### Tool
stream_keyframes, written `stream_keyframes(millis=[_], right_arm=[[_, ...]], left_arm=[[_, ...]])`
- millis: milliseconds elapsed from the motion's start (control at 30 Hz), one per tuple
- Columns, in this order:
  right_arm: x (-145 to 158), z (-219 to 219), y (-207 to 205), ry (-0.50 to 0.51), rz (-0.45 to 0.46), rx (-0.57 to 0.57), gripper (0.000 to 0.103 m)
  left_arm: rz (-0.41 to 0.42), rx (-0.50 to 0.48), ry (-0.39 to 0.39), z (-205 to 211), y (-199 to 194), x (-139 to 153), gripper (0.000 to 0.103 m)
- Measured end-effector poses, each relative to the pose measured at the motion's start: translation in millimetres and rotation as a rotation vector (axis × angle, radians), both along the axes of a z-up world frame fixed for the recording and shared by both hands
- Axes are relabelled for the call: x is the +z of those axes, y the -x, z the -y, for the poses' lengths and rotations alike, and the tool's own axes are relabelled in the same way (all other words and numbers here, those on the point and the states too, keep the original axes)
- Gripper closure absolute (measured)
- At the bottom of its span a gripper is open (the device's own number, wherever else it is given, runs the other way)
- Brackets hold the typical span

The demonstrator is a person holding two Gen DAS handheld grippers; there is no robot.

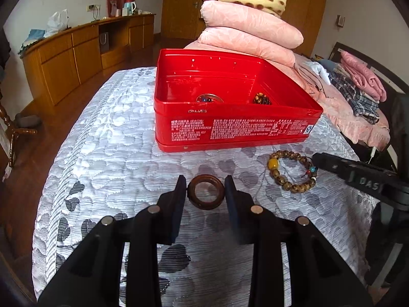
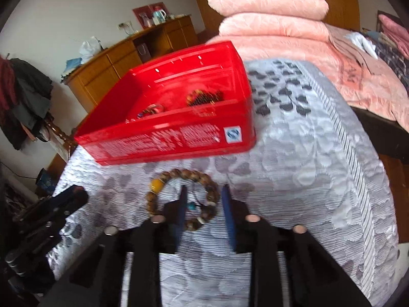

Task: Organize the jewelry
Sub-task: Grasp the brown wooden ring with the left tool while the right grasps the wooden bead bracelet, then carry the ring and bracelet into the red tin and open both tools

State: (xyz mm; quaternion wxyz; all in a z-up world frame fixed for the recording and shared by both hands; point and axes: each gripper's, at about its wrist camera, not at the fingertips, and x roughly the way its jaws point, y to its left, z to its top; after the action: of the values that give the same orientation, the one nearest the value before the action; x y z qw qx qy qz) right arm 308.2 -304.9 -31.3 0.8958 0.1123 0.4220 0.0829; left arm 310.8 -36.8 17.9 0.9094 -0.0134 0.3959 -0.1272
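My left hand-held gripper [image 1: 205,192] clamps the wooden ring [image 1: 206,195] just above the bed [image 1: 115,140]; I'd carry it level over the red box [image 1: 230,128]. The right hand-held gripper [image 2: 203,206], part open, seems to straddle the bead bracelet [image 2: 182,199].

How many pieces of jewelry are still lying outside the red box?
2: a dark wooden ring between the left tongs, and a brown beaded bracelet on the grey bedspread at the right tongs.
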Motion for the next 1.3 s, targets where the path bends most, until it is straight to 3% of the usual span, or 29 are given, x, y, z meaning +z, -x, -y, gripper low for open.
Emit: stream_keyframes(millis=[233,367,533,800,1300], right_arm=[[-12,-10,-10,0.061,-0.011,0.017,0.073],[-12,-17,-9,0.130,0.002,0.002,0.090],[-10,-4,-4,0.056,0.014,-0.013,0.092],[34,-6,15,0.038,0.121,0.014,0.092],[111,-16,17,0.093,0.279,0.088,0.092]], left_arm=[[-0.010,0.005,0.002,-1,-3,-6,0.073],[-0.013,0.007,0.002,1,-5,-7,0.073],[-0.016,0.003,0.003,4,-6,-9,0.073],[0.004,0.007,0.018,0,-2,-1,0.073],[0.138,-0.024,0.034,11,-14,58,0.073]])
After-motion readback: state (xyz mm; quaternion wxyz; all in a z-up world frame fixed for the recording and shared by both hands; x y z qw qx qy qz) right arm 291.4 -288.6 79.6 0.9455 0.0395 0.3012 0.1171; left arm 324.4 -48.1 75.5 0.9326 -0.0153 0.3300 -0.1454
